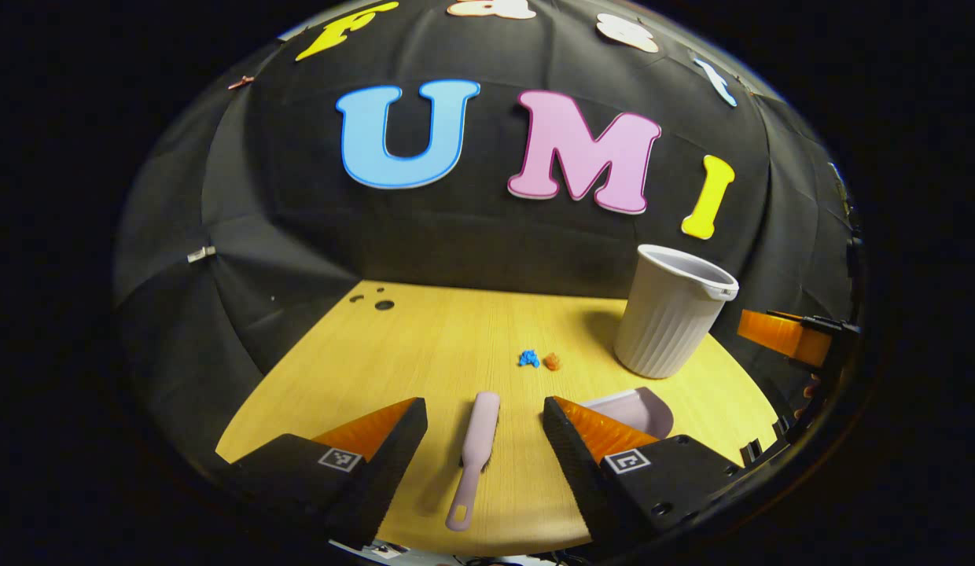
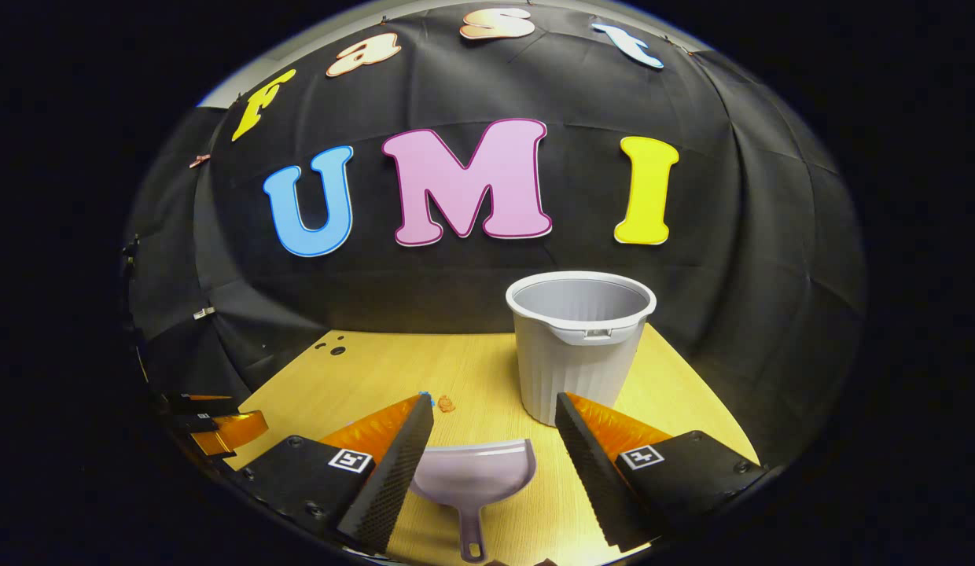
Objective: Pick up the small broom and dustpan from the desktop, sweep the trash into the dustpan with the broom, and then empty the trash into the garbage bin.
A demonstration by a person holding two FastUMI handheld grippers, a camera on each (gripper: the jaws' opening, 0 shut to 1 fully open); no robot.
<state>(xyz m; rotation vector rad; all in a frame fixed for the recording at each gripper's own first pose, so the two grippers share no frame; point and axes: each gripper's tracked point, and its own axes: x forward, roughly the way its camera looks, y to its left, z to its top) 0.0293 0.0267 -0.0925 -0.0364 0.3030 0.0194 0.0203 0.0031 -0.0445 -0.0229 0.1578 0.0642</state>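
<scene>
In the left gripper view, the left claw [image 1: 485, 424] hangs released above the wooden surface [image 1: 424, 346], its fingers spread wide at the bottom of the frame. Between them, low in the centre, the broom [image 1: 476, 456] lies flat on the surface, handle toward the bottom edge, touched by neither finger. Just above it, mid-frame, sit two bits of trash: a blue scrap [image 1: 527, 359] and an orange scrap [image 1: 552, 362], side by side. The bin [image 1: 672, 310] stands upright at centre right, open mouth up. Part of the dustpan [image 1: 641, 409] shows behind the right-hand finger, below the bin. The other claw [image 1: 794, 334] pokes in at the far right edge.

In the right gripper view, the right claw [image 2: 495, 436] is likewise released, fingers wide apart at the bottom. The dustpan [image 2: 476, 475] lies between them at bottom centre, handle toward the lower edge, not gripped. The bin [image 2: 578, 346] stands just above it, right of centre. The orange scrap [image 2: 446, 404] lies by the left-hand fingertip. The left claw [image 2: 220, 428] shows at the lower left.
</scene>
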